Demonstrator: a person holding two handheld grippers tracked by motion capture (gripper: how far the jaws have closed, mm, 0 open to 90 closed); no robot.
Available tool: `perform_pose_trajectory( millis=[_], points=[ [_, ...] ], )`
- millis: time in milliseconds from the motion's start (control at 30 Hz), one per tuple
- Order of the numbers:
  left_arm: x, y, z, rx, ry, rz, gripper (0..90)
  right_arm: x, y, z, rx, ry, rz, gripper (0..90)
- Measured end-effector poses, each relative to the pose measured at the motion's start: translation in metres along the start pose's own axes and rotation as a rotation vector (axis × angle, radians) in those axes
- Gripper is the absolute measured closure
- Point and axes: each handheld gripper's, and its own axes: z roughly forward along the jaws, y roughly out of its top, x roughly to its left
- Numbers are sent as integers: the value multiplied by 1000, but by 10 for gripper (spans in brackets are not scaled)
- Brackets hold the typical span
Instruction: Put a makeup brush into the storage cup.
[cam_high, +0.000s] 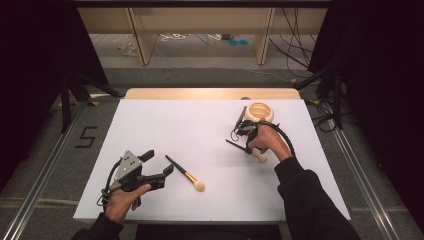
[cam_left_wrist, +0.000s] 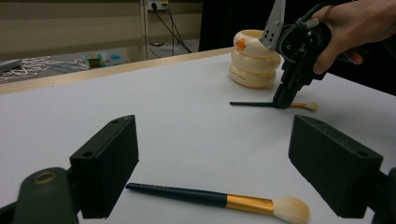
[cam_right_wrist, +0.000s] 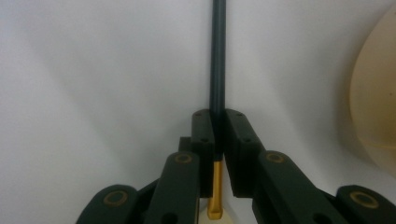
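Note:
Two makeup brushes with dark handles, gold ferrules and pale bristles lie on the white table. My right gripper points down and is shut on the handle of the far brush, just above its gold ferrule; the dark handle runs away between the jaws. From the left gripper view, that right gripper pins the far brush flat on the table. My left gripper is open, its wide jaws to either side of the near brush, apart from it. A cream ribbed holder stands behind the right gripper.
The cream holder has an orange spot near its rim and sits close to the table's far edge; its side is just right of the right gripper. Cables and wooden legs lie on the floor beyond the table.

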Motion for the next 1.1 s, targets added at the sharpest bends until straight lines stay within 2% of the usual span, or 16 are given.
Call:
perform_pose_trajectory(
  millis=[33, 100, 233, 267, 300, 333, 433, 467, 533, 567, 633, 833, 900, 1033, 1100],
  points=[
    [0, 0, 0, -1, 0, -8, 158, -1, 0, -1, 2, -6, -29, 830],
    [0, 0, 0, -1, 0, -7, 158, 1, 0, -2, -6, -1, -22, 830],
    [0, 0, 0, -1, 0, -6, 158, 3, 1, -7, -25, -9, -39, 831],
    [0, 0, 0, -1, 0, -6, 158, 1, 0, -8, -24, -24, -66, 830],
    [0, 0, 0, -1, 0, -5, 157, 3, 0, -8, -38, -11, -46, 830],
    [0, 0, 0, -1, 0, -5, 157, 3, 0, -12, -39, -17, -59, 830],
    [0, 0, 0, -1, -1, -1, 157, 6, 0, -18, -48, -29, -49, 830],
    [0, 0, 0, -2, 0, -8, 157, 6, 0, -21, -63, -30, -60, 830],
    [0, 0, 0, 1, 2, 2, 157, 9, -1, -29, -85, -35, -77, 830],
    [0, 0, 0, 2, 2, 2, 157, 12, -2, -36, -108, -39, -104, 830],
    [0, 0, 0, 5, 1, 3, 157, 15, -2, -40, -114, -40, -98, 830],
    [0, 0, 1, 13, -8, 10, 157, 26, -4, -53, -143, -55, -143, 830],
    [0, 0, 2, 15, -9, 1, 158, 31, -5, -57, -156, -56, -172, 830],
    [2, 1, 4, 40, -18, 52, 157, 40, -7, -63, -168, -59, -210, 830],
    [2, 1, 6, 48, -29, 59, 158, 45, -8, -66, -172, -60, -227, 830]
  ],
)
